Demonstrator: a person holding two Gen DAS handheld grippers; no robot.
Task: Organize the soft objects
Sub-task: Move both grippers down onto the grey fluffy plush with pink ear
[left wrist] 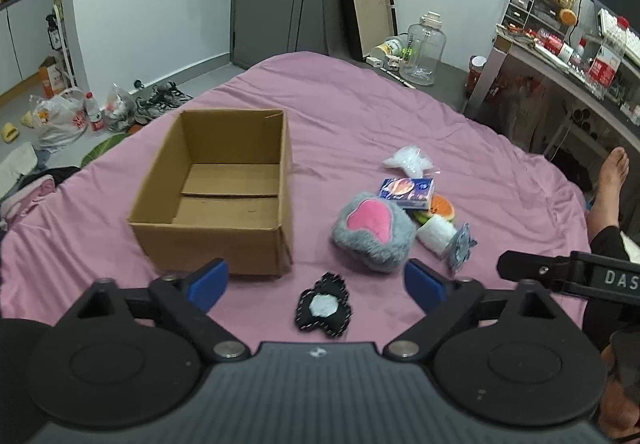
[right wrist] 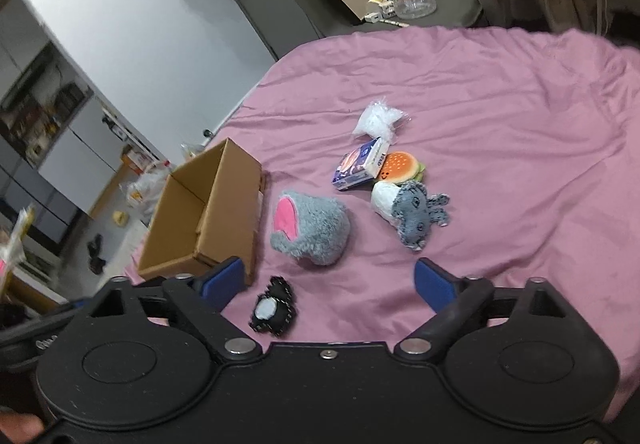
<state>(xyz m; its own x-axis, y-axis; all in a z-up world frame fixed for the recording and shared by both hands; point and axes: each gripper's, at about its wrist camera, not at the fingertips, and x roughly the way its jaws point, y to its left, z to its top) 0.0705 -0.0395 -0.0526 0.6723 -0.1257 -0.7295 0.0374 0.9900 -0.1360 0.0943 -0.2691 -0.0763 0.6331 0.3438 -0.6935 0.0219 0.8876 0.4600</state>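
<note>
On the bed the cardboard box sits left. Right of it lies the furry plush, the small felt piece nearer, and the tissue pack, burger toy and plastic bag farther right.

Our left gripper has a black body with 2 round disc housings, a ribbed grey centre plate carrying a small white emblem, and silver pivot pins on black linkage bars. Its fingers wear blue pads. Our right gripper is built the same, though its centre plate is plain black with 1 silver screw. White letters "DAS" mark its side. We wear dark trousers.
</note>
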